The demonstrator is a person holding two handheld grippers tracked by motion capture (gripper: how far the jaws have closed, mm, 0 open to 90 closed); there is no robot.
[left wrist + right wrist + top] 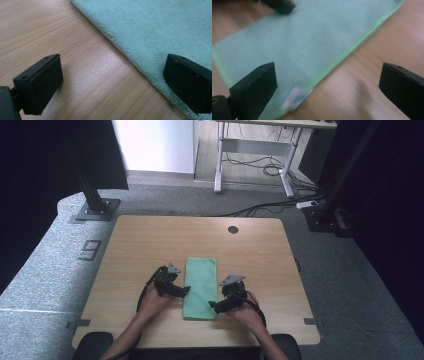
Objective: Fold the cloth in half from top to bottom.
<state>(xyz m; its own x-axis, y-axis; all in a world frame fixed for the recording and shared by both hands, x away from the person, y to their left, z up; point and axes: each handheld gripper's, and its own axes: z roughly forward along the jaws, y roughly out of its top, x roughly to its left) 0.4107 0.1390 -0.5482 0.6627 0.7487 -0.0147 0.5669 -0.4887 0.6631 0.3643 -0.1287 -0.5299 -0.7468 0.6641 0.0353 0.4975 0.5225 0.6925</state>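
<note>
Two open tools flank a folded green cloth on the desk

Nearest, the person's hands bring the left tool and the right tool in from the near edge of the desk, one to each long side of the cloth. Both stand wide open and hold nothing: the left one straddles the cloth's left edge, one jaw over bare wood and one over the fabric, and the right one straddles the green-stitched right edge near a small white label. That placement suggests each is lined up to pinch an edge. The cloth lies flat at the desk's middle, running from near to far.
</note>
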